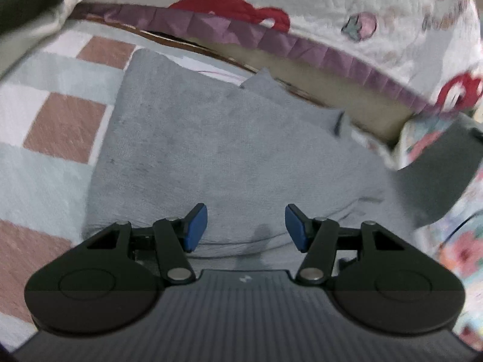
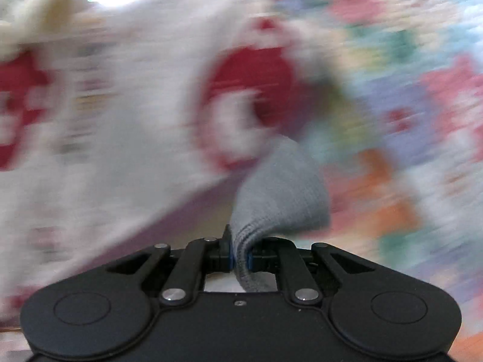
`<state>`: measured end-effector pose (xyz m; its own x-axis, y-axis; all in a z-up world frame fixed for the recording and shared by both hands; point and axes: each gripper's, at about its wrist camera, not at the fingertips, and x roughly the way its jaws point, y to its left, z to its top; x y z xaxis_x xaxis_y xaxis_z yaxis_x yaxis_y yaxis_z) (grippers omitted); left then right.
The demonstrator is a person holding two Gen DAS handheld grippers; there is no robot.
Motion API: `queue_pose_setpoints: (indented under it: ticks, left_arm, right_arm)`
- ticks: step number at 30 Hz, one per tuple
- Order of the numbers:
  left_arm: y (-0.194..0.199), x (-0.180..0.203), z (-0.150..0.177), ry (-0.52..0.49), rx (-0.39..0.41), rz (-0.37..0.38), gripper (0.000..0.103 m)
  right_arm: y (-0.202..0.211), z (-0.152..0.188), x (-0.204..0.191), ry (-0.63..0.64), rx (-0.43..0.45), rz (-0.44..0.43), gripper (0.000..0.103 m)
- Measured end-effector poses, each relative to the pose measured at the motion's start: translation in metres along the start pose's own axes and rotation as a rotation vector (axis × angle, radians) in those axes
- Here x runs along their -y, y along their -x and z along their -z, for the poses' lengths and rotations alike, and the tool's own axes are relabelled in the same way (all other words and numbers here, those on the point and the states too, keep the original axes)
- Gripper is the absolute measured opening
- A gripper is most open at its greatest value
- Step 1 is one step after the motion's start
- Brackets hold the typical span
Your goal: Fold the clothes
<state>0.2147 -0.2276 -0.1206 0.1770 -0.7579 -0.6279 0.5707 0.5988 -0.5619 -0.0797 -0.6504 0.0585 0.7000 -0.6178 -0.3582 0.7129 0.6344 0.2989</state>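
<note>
A grey knit garment [image 1: 229,150] lies spread flat on a checked mat [image 1: 60,126] in the left wrist view. My left gripper [image 1: 246,226] hovers open and empty just above its near edge, blue pads [image 1: 196,226] wide apart. In the right wrist view my right gripper [image 2: 240,261] is shut on a ribbed grey edge of the garment [image 2: 280,193], which bulges up in front of the jaws. The right view is strongly blurred by motion.
A white quilt with red shapes and a purple frill [image 1: 302,9] hangs along the far side of the mat; it also fills the left of the right wrist view [image 2: 120,105]. A floral fabric [image 2: 407,90] lies to the right. A dark grey cloth [image 1: 437,181] sits at the right.
</note>
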Motion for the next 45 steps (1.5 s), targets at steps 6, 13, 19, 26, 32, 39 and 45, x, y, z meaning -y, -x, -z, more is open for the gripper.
queue_pose_setpoints:
  ticks: [6,13,19,26,32,39,45]
  left_arm:
    - [0.012,-0.012,-0.006,0.113,0.049,0.138,0.056]
    - [-0.002,-0.014,-0.001,0.138,0.013,0.131,0.058]
    - [-0.007,-0.006,0.002,0.114,0.007,0.158,0.061]
    - [-0.013,-0.016,0.005,0.154,0.089,0.100,0.069]
    - [-0.018,0.010,0.009,-0.047,0.125,-0.019,0.021]
    - [0.006,0.028,-0.004,-0.159,0.205,0.021,0.019]
    - [-0.005,0.028,0.001,-0.201,0.173,0.062,0.019]
  right_arm:
    - [0.004,0.105,-0.108,0.196,-0.148,-0.210,0.011]
    - [0.010,0.221,-0.204,0.469,-0.323,-0.340,0.036]
    - [0.032,0.228,-0.183,0.538,-0.316,-0.324,0.052]
    - [0.059,0.236,-0.159,0.619,-0.308,-0.304,0.052]
    - [0.065,0.252,-0.153,0.596,-0.349,-0.306,0.053]
    - [0.053,0.250,-0.201,0.651,-0.317,-0.422,0.052]
    - [-0.012,0.193,-0.213,0.105,-0.473,-0.545,0.050]
